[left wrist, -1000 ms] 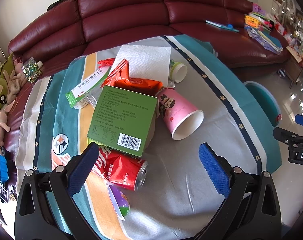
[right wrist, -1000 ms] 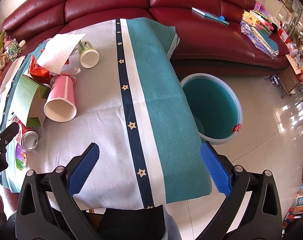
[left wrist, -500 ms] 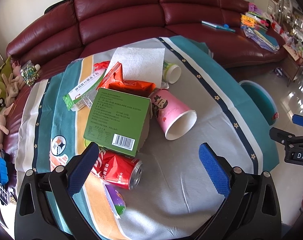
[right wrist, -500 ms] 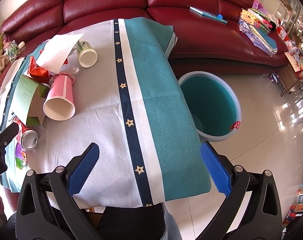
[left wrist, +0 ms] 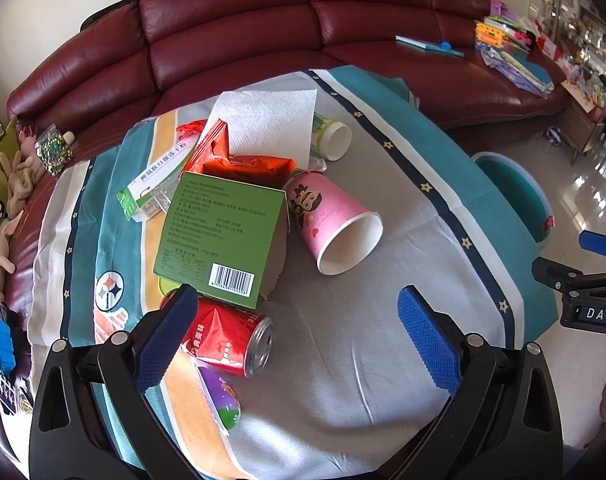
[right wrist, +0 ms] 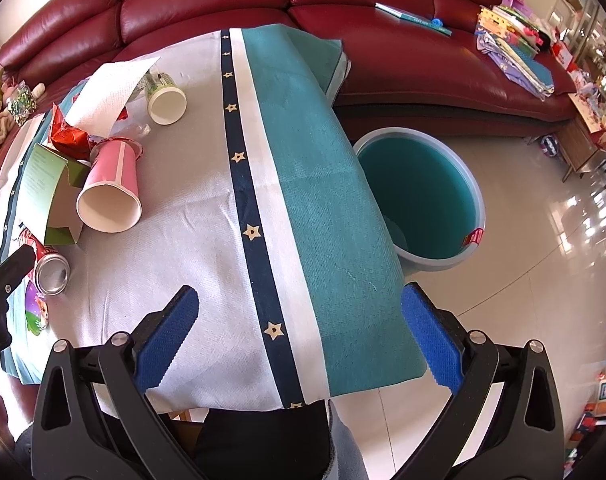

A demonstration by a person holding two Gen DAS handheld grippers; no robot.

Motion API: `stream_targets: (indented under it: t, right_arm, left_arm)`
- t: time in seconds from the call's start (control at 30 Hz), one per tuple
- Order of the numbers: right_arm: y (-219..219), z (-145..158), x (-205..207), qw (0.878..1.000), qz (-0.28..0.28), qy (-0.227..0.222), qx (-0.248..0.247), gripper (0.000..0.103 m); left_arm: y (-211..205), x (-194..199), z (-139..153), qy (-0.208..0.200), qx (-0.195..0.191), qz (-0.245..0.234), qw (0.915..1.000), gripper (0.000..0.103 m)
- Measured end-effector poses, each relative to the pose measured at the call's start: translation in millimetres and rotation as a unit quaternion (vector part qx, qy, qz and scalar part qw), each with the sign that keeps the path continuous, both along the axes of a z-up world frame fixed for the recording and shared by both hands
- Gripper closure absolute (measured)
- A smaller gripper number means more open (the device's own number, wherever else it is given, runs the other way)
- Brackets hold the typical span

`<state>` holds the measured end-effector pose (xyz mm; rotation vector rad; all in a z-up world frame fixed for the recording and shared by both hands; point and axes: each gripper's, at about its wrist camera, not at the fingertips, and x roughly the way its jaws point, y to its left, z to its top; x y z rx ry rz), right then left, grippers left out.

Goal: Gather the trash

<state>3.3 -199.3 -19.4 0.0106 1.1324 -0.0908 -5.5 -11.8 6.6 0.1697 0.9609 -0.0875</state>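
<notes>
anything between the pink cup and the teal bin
No object: only bare tablecloth, grey then star-striped then teal, runs from the pink cup to the table edge, with the teal bin on the floor beyond. Right wrist view shows it.

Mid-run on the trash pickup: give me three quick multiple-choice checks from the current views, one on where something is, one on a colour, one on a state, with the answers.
1. Where is the teal bin?
A. On the sofa
B. On the floor beside the table
C. On the tablecloth

2. What colour is the crushed can?
A. Red
B. Yellow
C. Black

3. How does the pink paper cup sit?
A. Upright
B. Upside down
C. On its side

Answers:
1. B, the right wrist view shows it standing on the tiles past the tablecloth's teal edge.
2. A, its red body and silver top lie next to the left gripper.
3. C, its open mouth faces sideways, beside the green box. The right gripper is open, as is the left.
</notes>
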Motion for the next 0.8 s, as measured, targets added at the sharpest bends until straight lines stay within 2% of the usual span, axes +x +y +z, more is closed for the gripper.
stream_targets:
  t: [0.23, 0.3, 0.47, 0.8]
  right_arm:
    - [-1.8, -6.7, 1.7, 1.000, -0.002, 0.005, 0.004, 0.006]
    - [-1.5, -8.9, 3.2, 1.000, -0.001, 0.007, 0.007, 0.006]
    - [1.3, -16.7, 6.7, 1.000, 0.004, 0.014, 0.021, 0.006]
    - [6.1, -36.4, 28.8, 0.998, 0.015, 0.030, 0.061, 0.006]
  left_arm:
    - [0.3, 0.8, -4.4, -0.001, 0.004, 0.002, 1.0000, 0.003]
    - [7.2, 5.3, -10.3, 0.011, -0.008, 0.008, 0.9999, 0.003]
    - [46.4, 21.7, -33.6, 0.053, -0.059, 0.055, 0.9953, 0.003]
    - [73.6, 43.8, -52.0, 0.085, -0.066, 0.105, 0.9886, 0.003]
